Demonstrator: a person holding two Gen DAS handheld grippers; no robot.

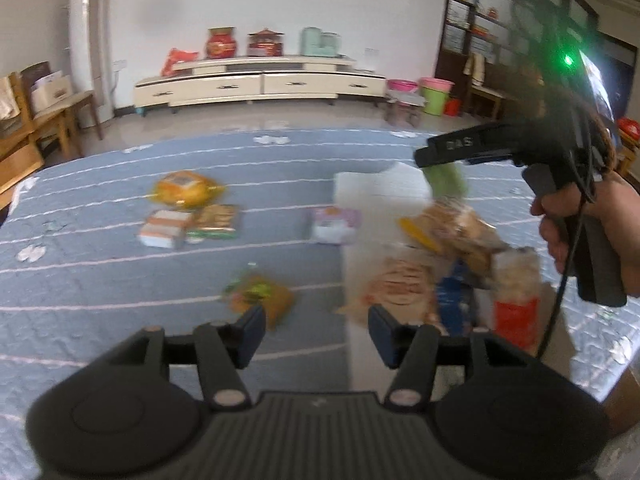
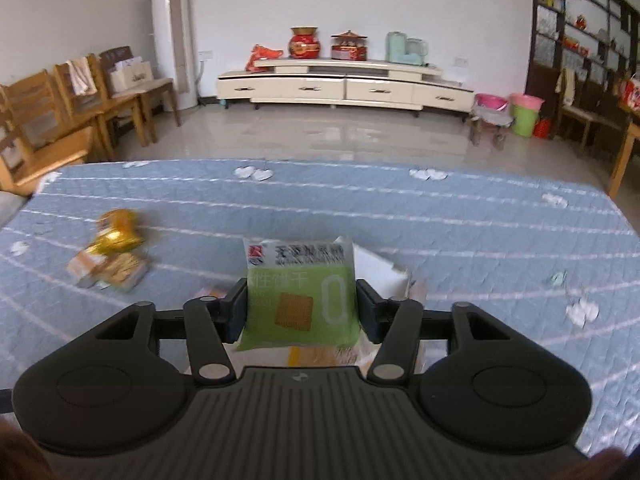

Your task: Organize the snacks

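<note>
A blue quilt [image 2: 440, 216] is covering the table. At its centre, a white box [image 1: 376, 188] is filling with snacks. The right gripper [image 2: 300, 308] is hovering over the box, jaws spread either side of a green packet [image 2: 300, 292], with a gap at three o'clock. The left gripper [image 1: 316, 332] is spread, empty. Risk: unclamped, the packet may be slipping and landing outside the box.

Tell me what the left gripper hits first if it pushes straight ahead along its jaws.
Probably the blue quilted cloth, in the gap between the orange-green snack packet and the white box. The left gripper stands empty; motion blur leaves depth unsure.
</note>
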